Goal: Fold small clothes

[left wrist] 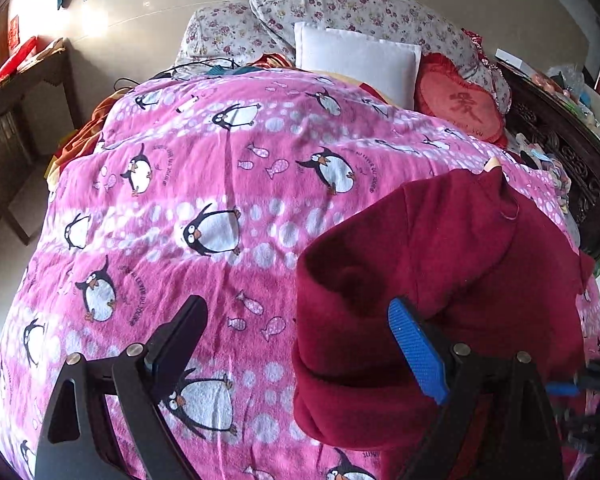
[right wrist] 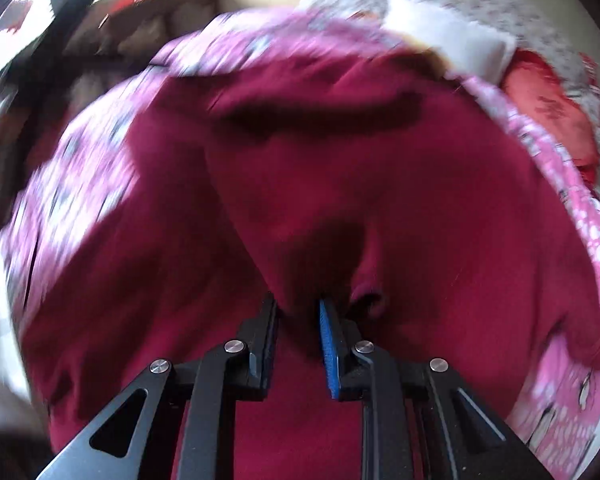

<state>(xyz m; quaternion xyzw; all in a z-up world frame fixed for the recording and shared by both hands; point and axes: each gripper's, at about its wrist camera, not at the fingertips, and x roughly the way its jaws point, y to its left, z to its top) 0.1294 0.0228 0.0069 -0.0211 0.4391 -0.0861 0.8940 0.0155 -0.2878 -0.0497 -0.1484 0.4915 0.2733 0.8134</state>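
Fleece fills my right-hand view: the maroon garment lies on the penguin-print pink blanket, and my right gripper is clenched on a bunched pinch of it, so I judge I can lift that part over for a fold. That view is blurred. My left gripper is spread wide, grasping nothing, poised at the garment's rolled left edge, probably to pin or take that side.
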